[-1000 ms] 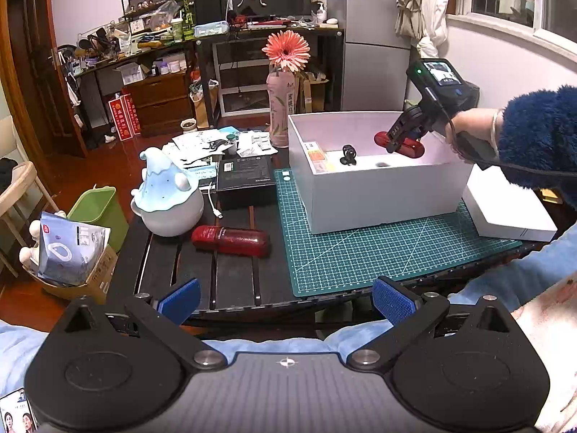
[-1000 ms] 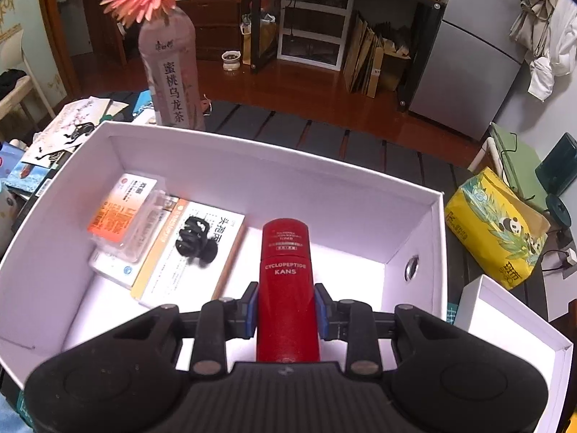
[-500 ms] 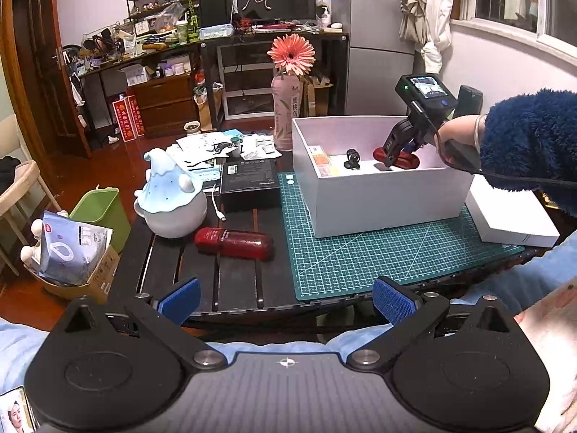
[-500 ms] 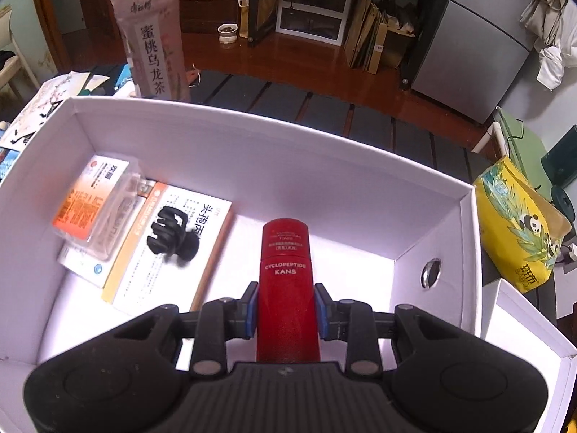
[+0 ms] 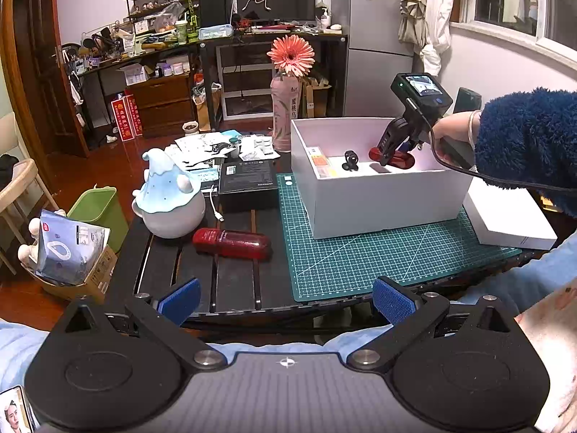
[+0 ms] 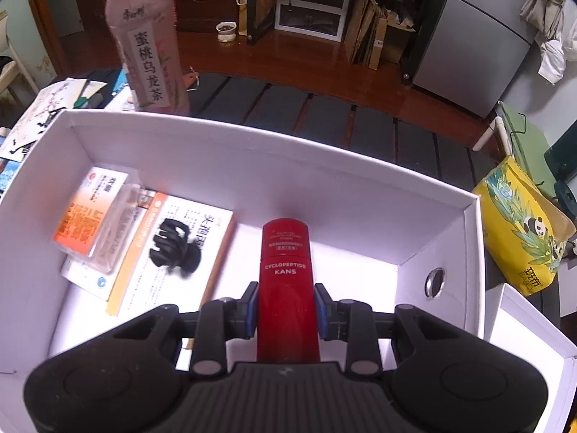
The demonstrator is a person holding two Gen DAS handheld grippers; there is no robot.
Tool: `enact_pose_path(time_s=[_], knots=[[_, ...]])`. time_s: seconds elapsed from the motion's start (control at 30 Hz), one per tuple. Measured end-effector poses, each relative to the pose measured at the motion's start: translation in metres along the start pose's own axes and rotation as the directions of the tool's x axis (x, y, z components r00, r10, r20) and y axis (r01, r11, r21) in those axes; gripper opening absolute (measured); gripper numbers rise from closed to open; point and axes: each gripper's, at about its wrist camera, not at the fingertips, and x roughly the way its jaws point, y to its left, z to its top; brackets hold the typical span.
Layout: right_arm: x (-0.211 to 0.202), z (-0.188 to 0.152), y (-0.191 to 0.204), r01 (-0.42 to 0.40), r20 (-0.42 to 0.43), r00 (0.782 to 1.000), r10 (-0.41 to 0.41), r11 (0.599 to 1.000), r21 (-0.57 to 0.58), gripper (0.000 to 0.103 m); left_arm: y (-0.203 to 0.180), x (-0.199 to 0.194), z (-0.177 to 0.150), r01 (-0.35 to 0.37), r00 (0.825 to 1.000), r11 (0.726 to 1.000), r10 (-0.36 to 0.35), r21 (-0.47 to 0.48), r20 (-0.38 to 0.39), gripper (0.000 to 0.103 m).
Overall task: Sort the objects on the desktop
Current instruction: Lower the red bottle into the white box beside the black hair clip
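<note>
My right gripper (image 6: 286,312) is shut on a red cosmetic bottle (image 6: 286,281) and holds it low inside the open white box (image 6: 252,151). The box also holds medicine boxes (image 6: 90,223) and a black hair claw (image 6: 176,245) at its left. In the left wrist view the right gripper (image 5: 391,151) sits inside the white box (image 5: 378,198) with the bottle (image 5: 400,157). My left gripper (image 5: 285,297) is open and empty near the table's front edge. A second red bottle (image 5: 230,243) lies on the dark table.
A white-and-blue figure (image 5: 167,198), a black box (image 5: 249,180), papers (image 5: 209,148) and a flower bottle (image 5: 286,119) stand behind. The box rests on a green cutting mat (image 5: 360,256). A white lid (image 5: 505,216) lies at right.
My right gripper has carried the red bottle lower and deeper into the white box. The left gripper has stayed open and has barely moved.
</note>
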Motion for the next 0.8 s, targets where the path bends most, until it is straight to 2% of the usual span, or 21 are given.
enact_pose_path(time_s=[0.43, 0.8], knots=[[0.016, 0.001, -0.007, -0.015, -0.049, 0.999, 0.017, 0.998, 0.056, 0.029, 0.000, 0.002, 0.000, 0.000, 1.000, 1.000, 0.000, -0.002, -0.001, 0.103], [0.023, 0.001, -0.007, -0.023, -0.079, 0.996, 0.027, 0.998, 0.056, 0.029, -0.001, 0.001, 0.002, -0.006, 1.000, 1.000, 0.006, -0.008, 0.000, 0.103]])
